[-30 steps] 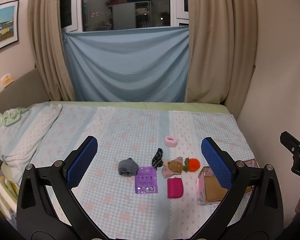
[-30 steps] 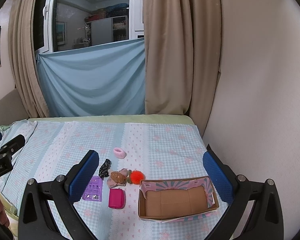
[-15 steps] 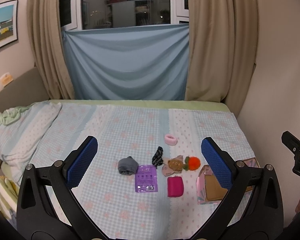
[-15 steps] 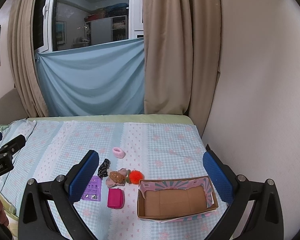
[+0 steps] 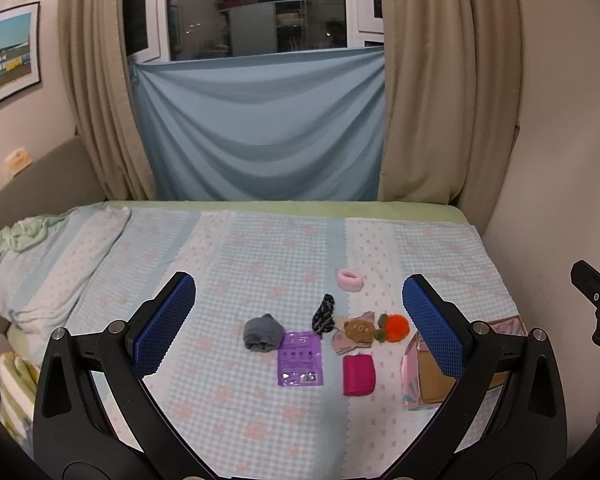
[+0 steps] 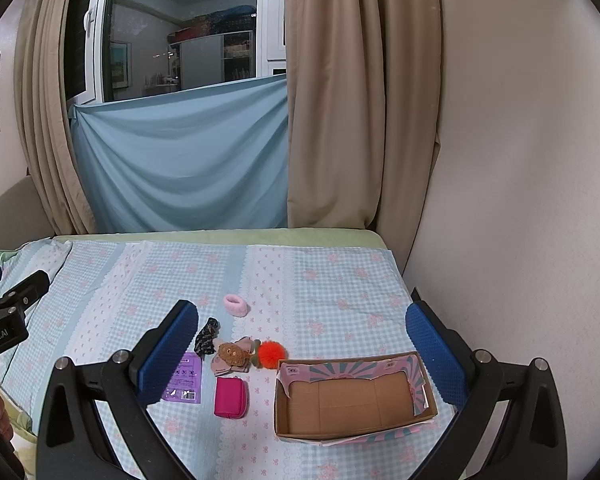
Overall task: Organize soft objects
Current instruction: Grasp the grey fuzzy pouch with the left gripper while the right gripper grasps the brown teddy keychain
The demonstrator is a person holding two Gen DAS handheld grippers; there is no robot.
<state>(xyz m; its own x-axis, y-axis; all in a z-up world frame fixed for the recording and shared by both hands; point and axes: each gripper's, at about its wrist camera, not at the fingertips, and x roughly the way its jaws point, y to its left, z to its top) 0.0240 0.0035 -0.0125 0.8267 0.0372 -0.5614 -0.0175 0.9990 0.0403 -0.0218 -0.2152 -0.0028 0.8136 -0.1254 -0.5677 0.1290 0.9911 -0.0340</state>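
Small soft items lie on the checked bedspread: a grey cloth bundle (image 5: 262,333), a dark scrunchie (image 5: 324,313), a pink scrunchie (image 5: 350,279), a brown plush on pink cloth (image 5: 357,332), an orange pompom (image 5: 397,325), a magenta pouch (image 5: 358,374) and a purple packet (image 5: 300,359). An open cardboard box (image 6: 352,394), empty, sits to their right. My left gripper (image 5: 299,322) is open and empty, held above the bed short of the items. My right gripper (image 6: 302,350) is open and empty, above the box and pouch (image 6: 231,397).
A pillow (image 5: 48,264) lies at the bed's left. A wall (image 6: 520,200) runs close along the bed's right side. Beige curtains (image 5: 440,100) and a blue cloth (image 5: 260,132) hang behind the bed.
Both views have shifted very slightly; the items sit a little higher in the left wrist view. Nothing has been gripped or moved.
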